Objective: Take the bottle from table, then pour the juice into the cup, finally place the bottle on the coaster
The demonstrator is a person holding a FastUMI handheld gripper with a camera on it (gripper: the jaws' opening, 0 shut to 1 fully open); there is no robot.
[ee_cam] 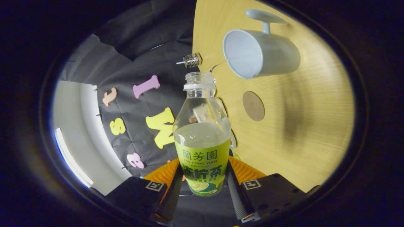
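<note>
A: Wooden table (309,132) tipped up on its side in the gripper view, pale grain, with a soft shadow across the middle. Black cloth wall (132,66) beyond the table's edge, a white panel (71,126) further off past it.

B: Small wire-wrapped metal fitting (192,60) right at the table's edge, just above the bottle's mouth. Hard to tell what it is.

A: Gripper (203,181) rolled well over, so table and wall stand sideways. Fingers (164,176) clamped on the bottle (202,135), one on each side of the lower label, both pressing.

B: Bottle between the fingers, reaching forward along them, neck pointing away. Cap off, mouth open, white ring left under the thread. Lifted clear of the table, touching nothing but the fingers.

A: Juice (200,135) inside, pale and cloudy, filling the body up to just above the label's top edge. Upper shoulder and neck clear. Green label (203,164) around the lower half.

B: Cup (260,53) beyond the bottle's mouth and off to the side, standing on the table, light grey, handle on the far side. Open mouth turned toward the camera, inside pale; nothing visible in it.

A: Bottle's mouth near the cup's rim but apart from it, not over the opening.

B: Coaster (253,106), a round brown disc, flat on the table between cup and bottle, bare on top.
</note>
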